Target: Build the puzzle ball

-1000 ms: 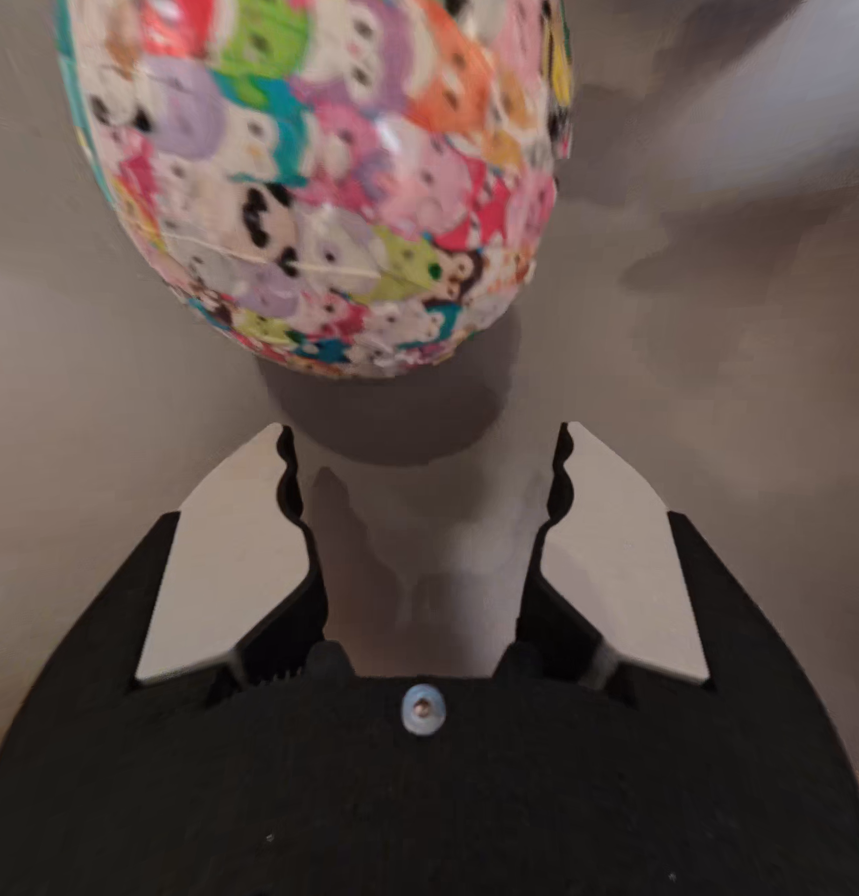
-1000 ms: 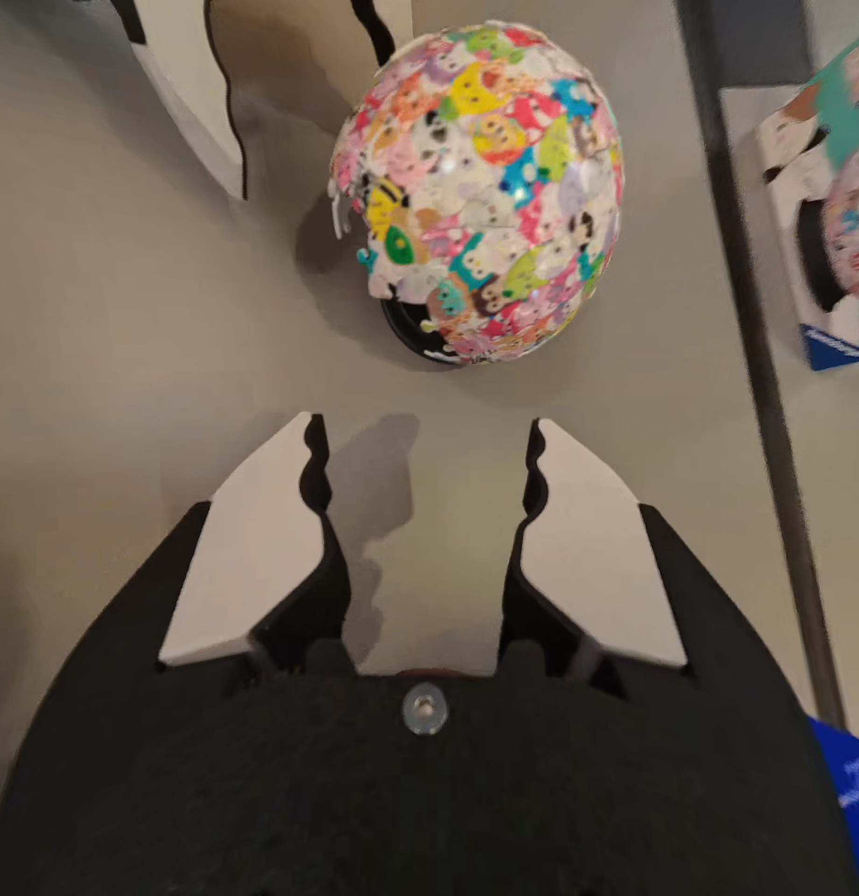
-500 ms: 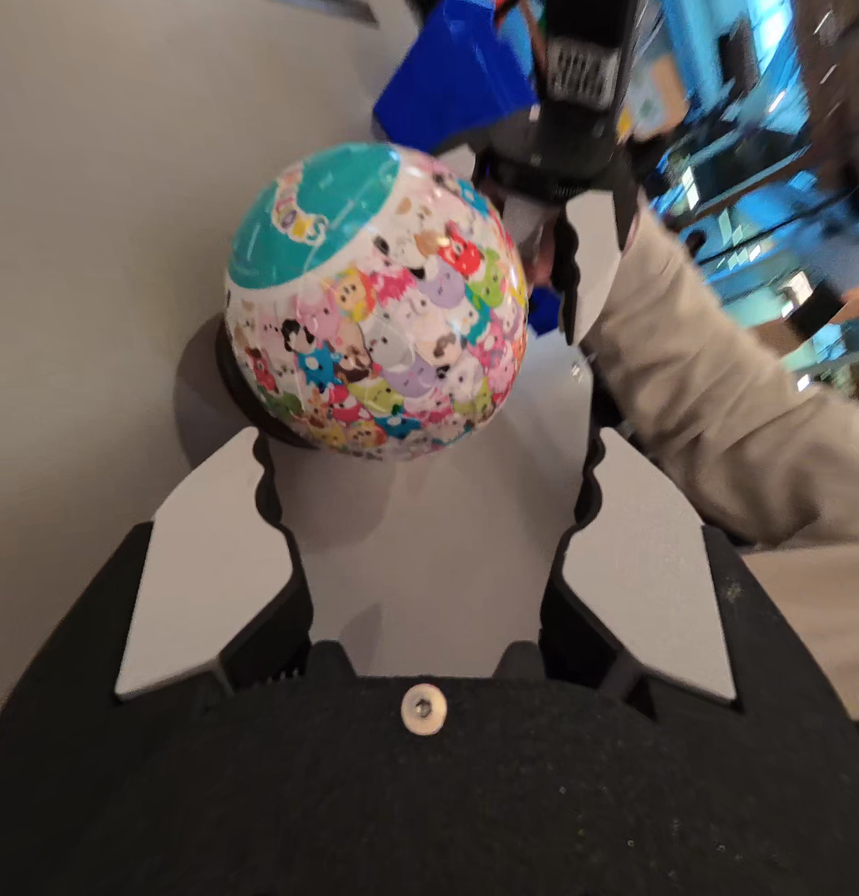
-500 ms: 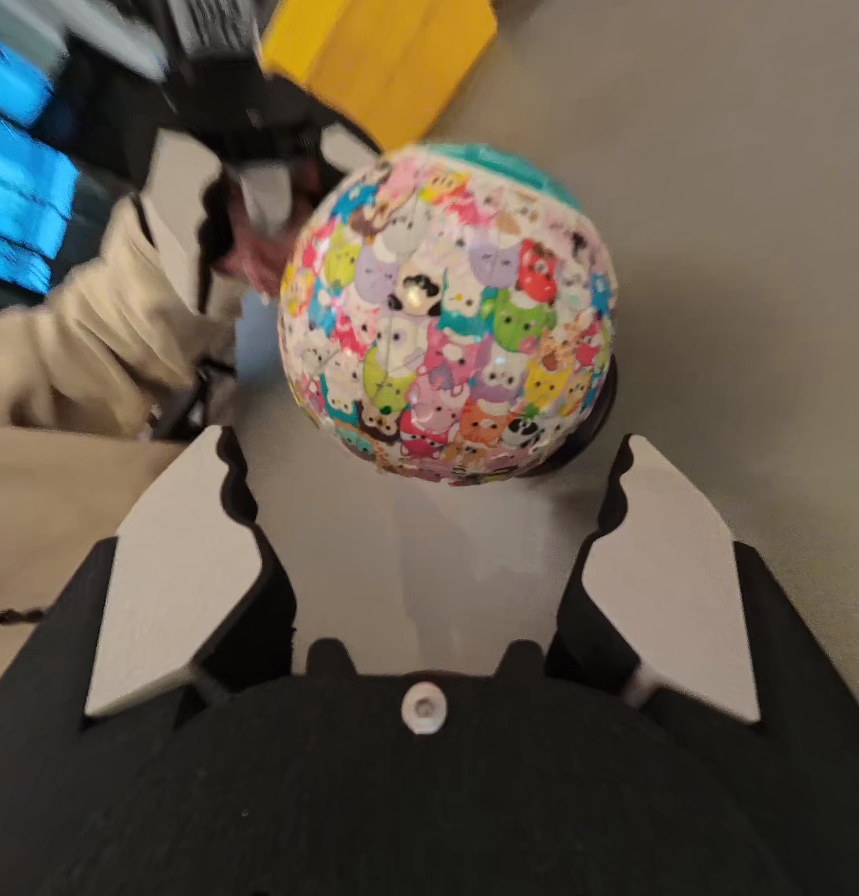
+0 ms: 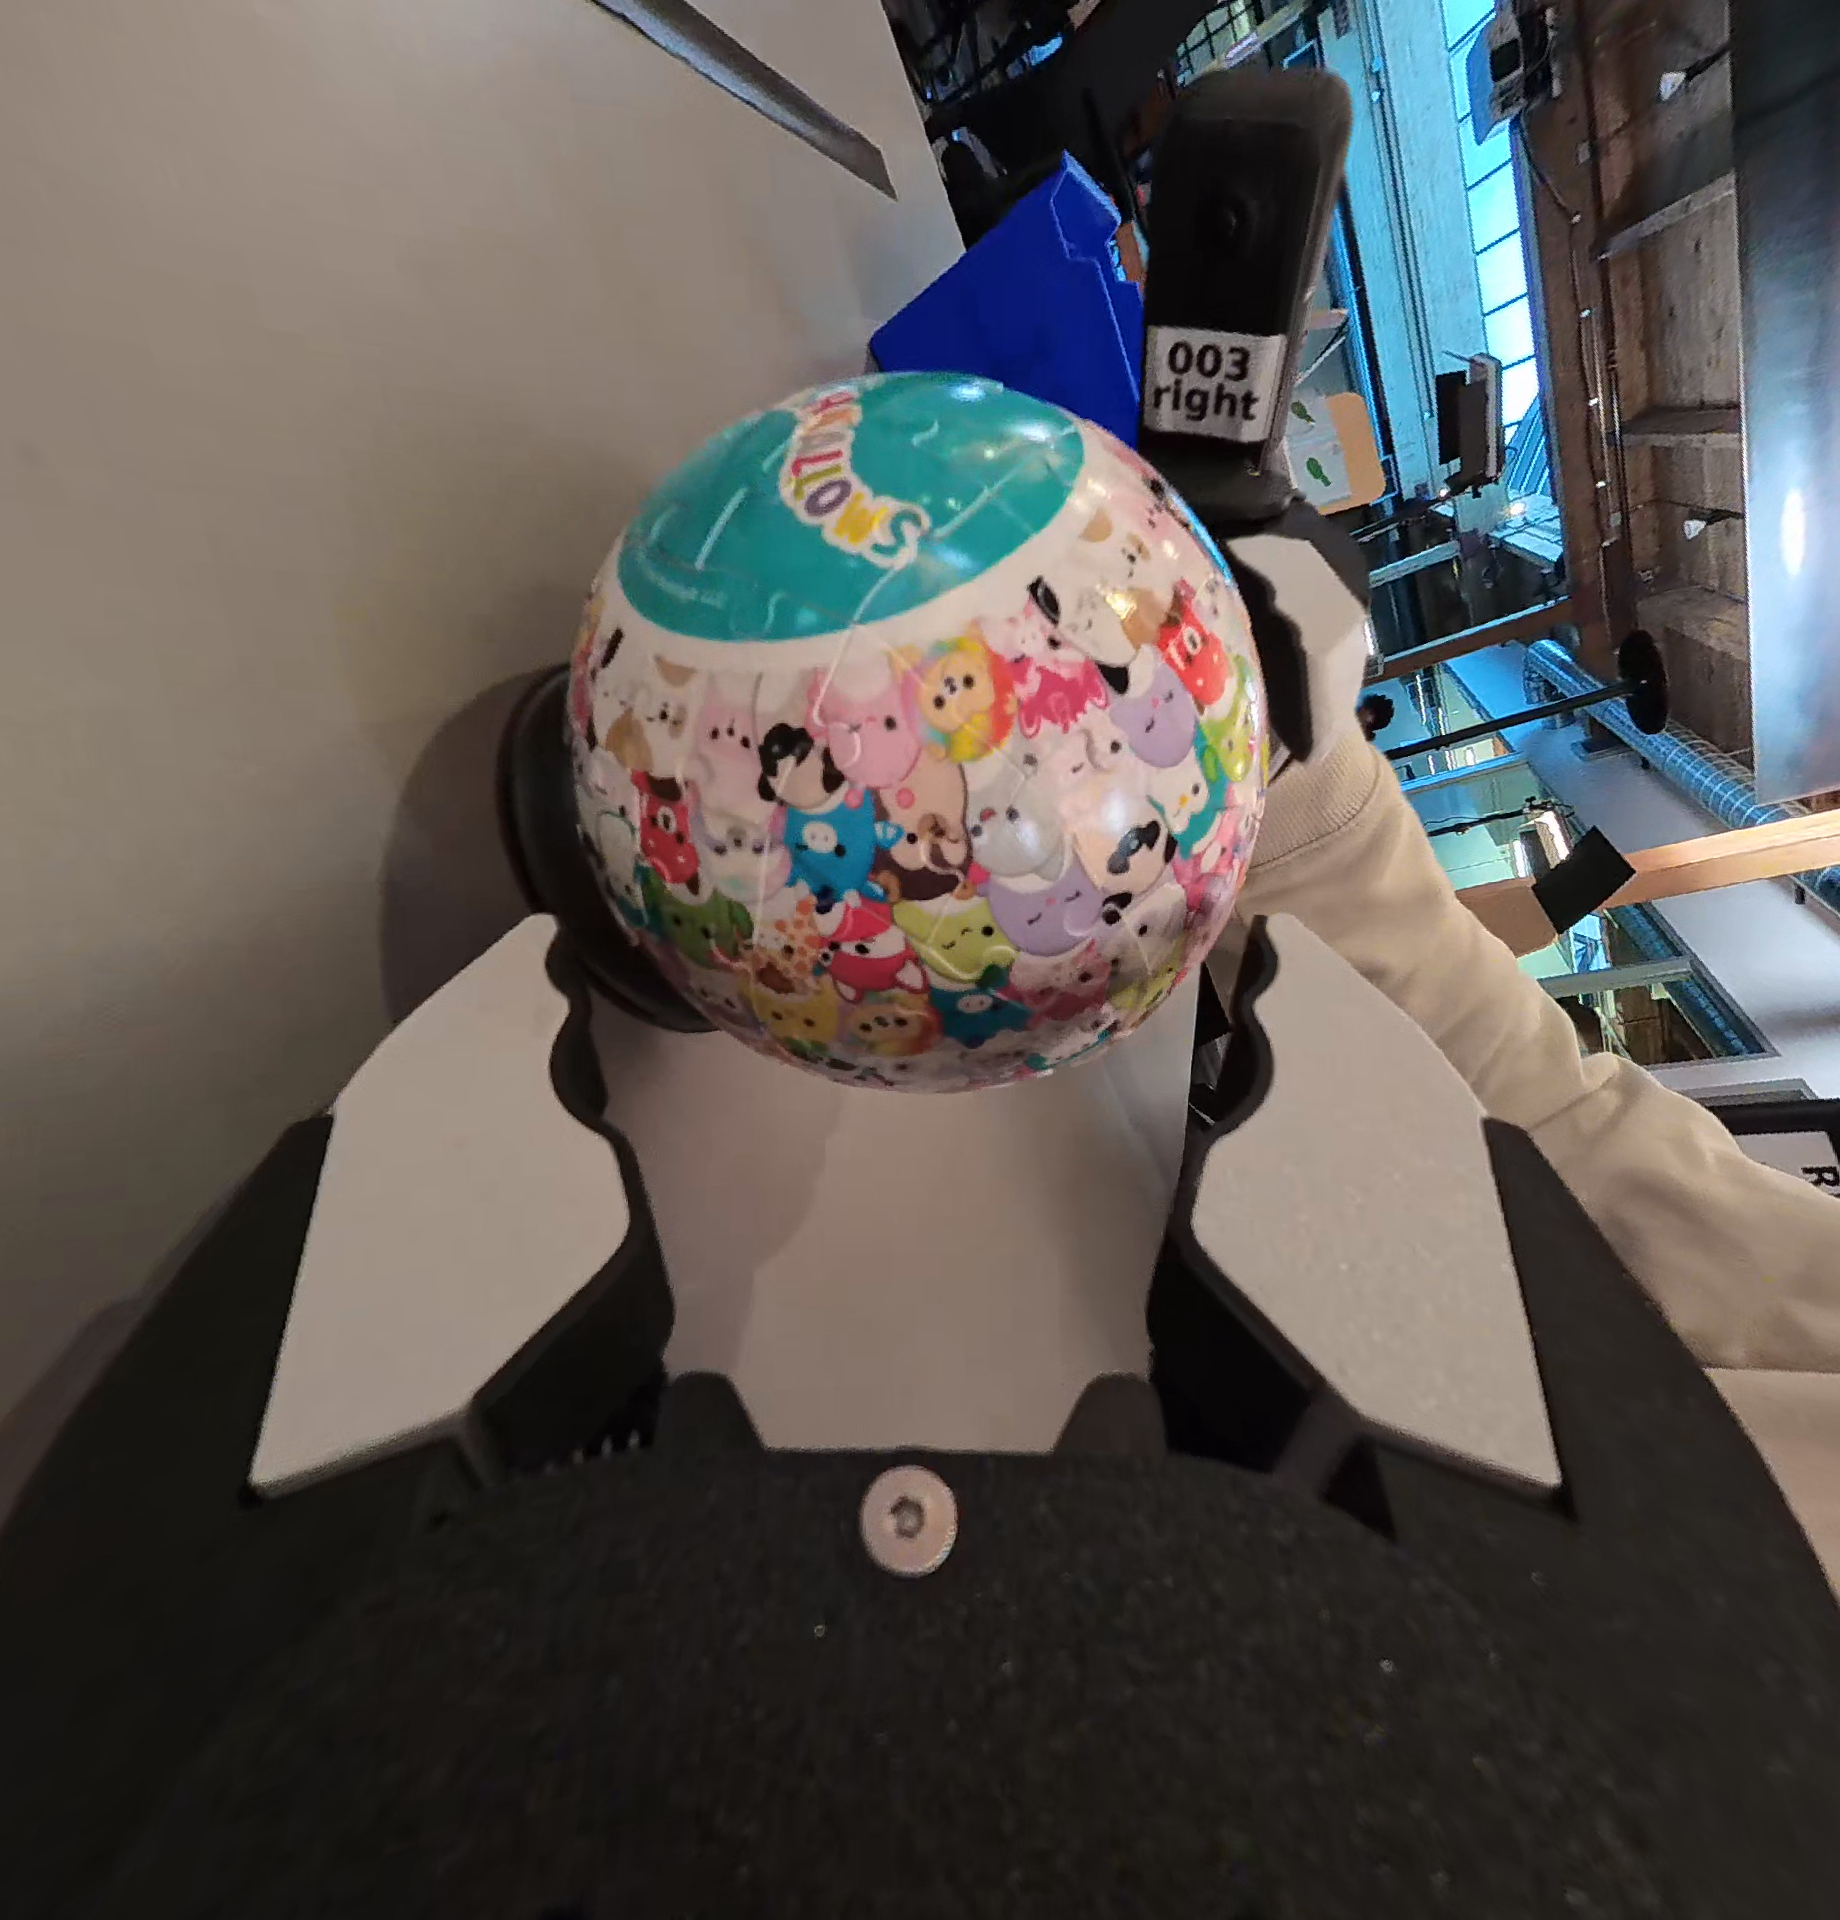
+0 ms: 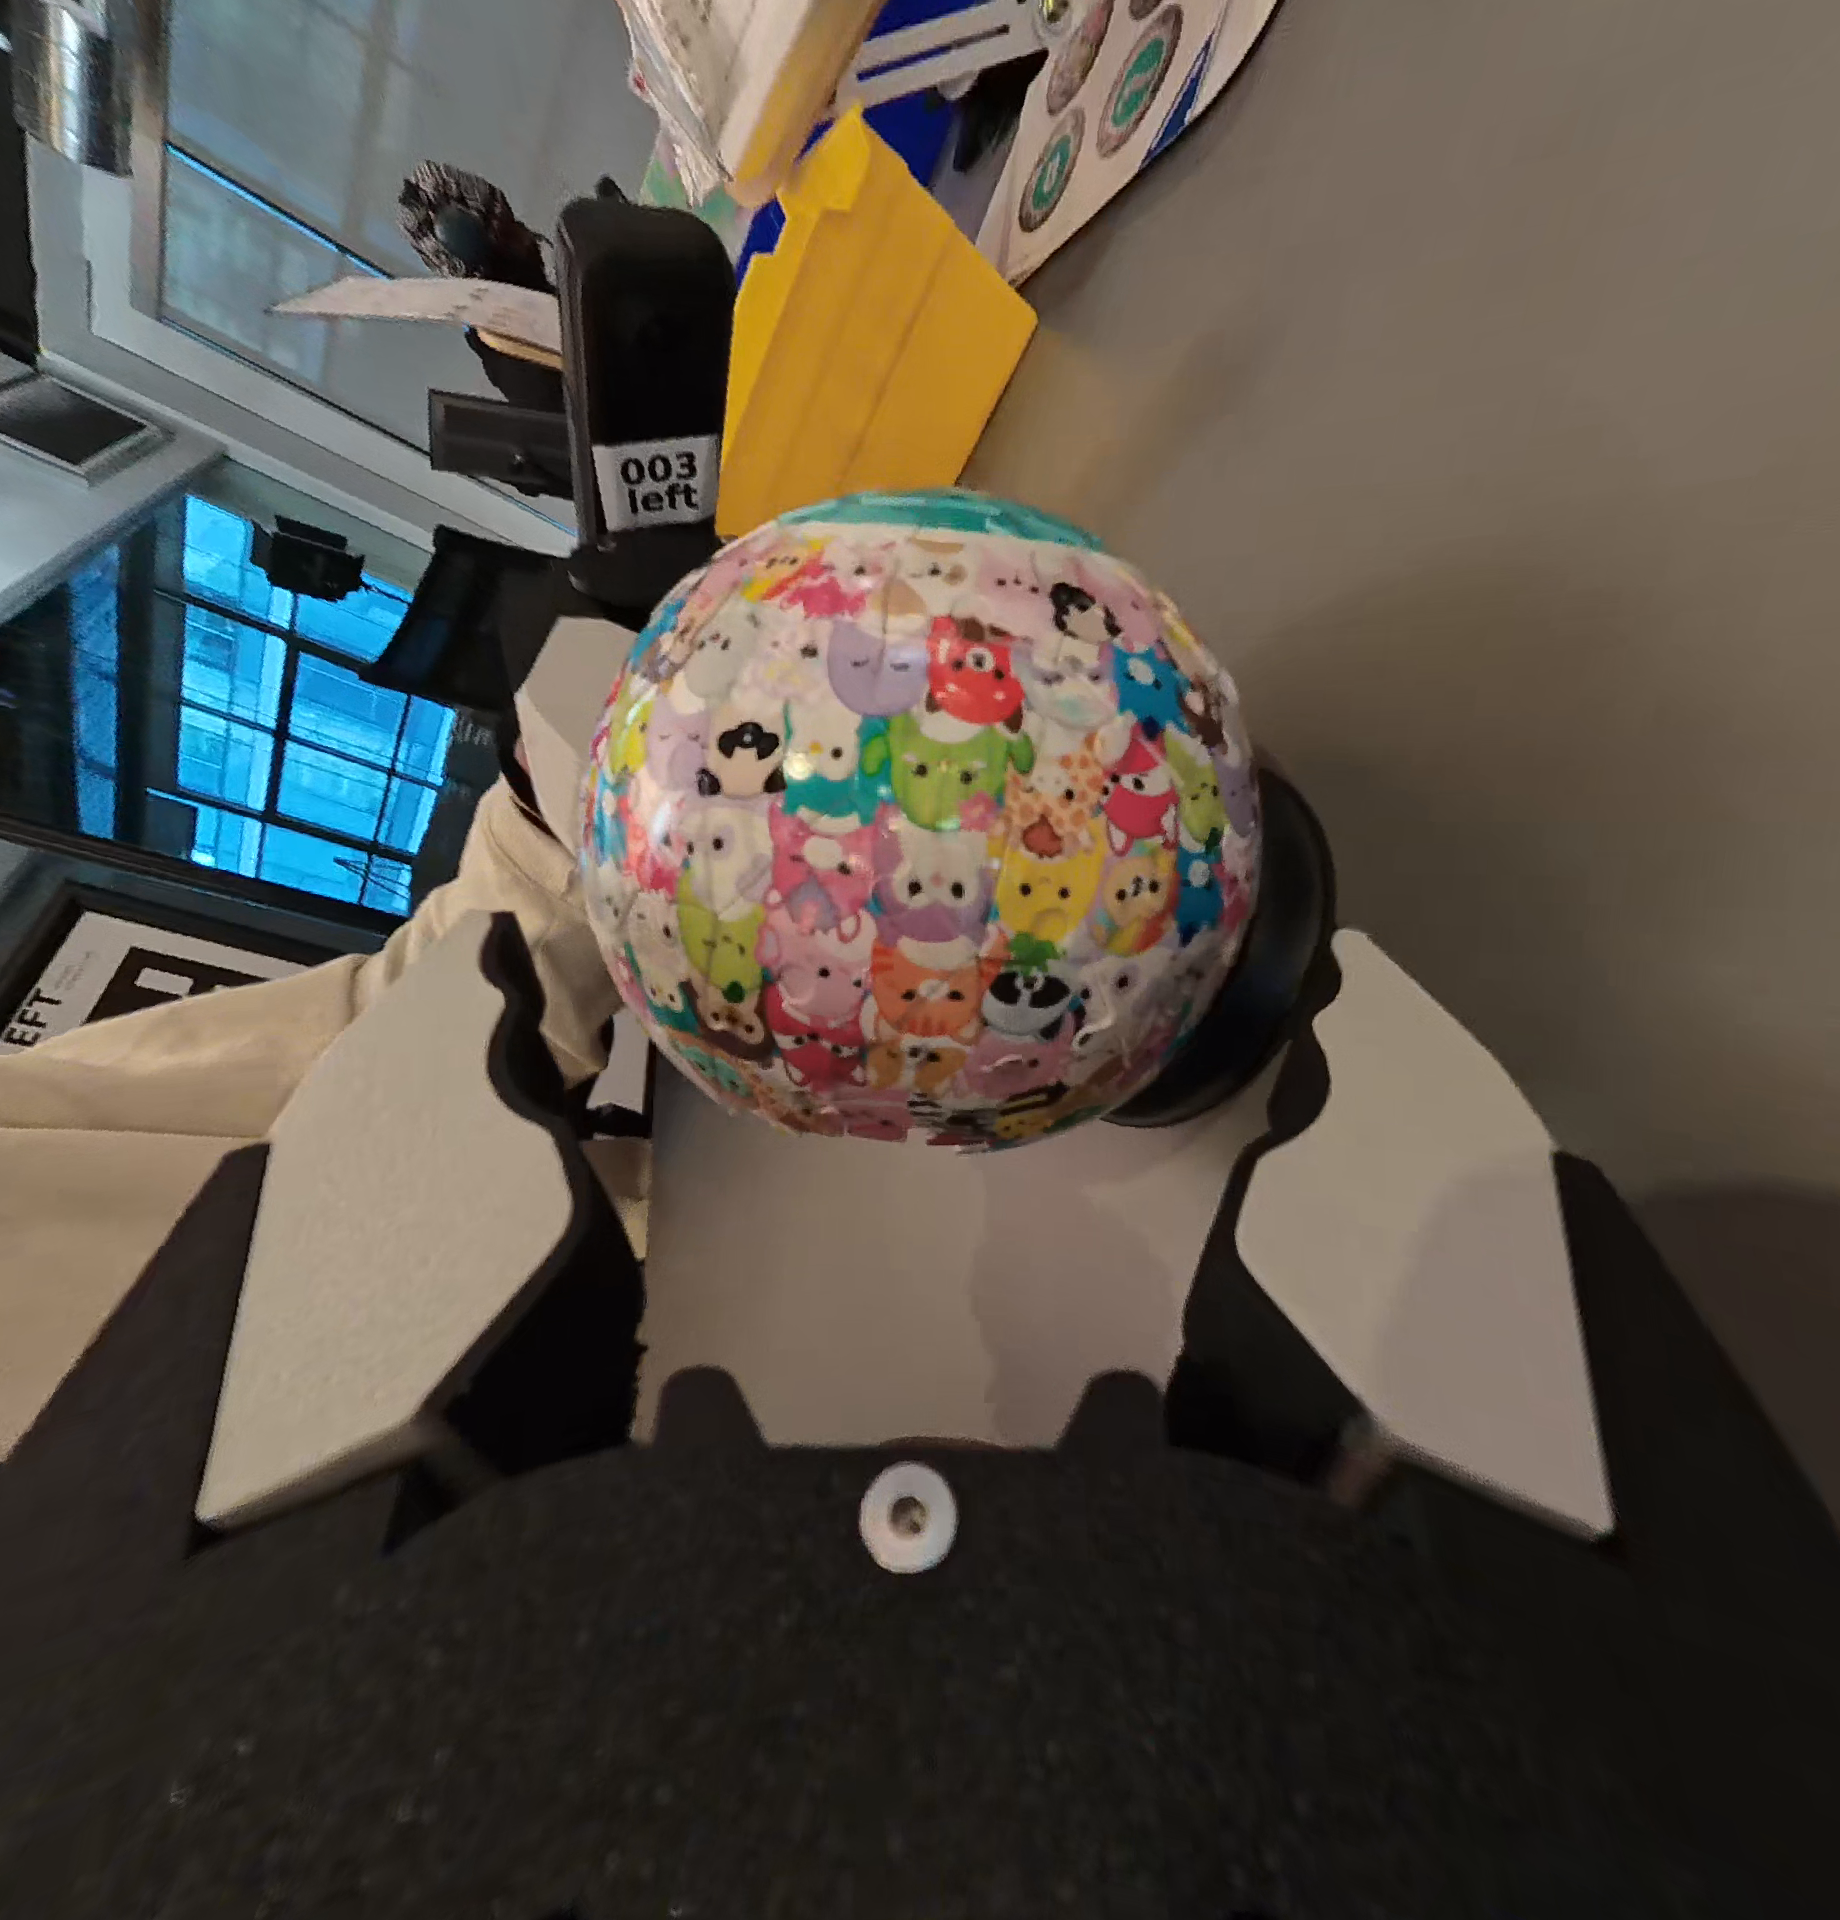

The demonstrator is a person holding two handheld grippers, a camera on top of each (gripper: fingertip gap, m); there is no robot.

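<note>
Puzzle ball (image 5: 916, 727) on half-hidden black stand (image 5: 542, 831), between spread-open left gripper (image 5: 900, 1023) and right gripper (image 6: 911, 1029)

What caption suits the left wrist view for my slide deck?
Open left gripper faces the puzzle ball on its black stand.
</note>
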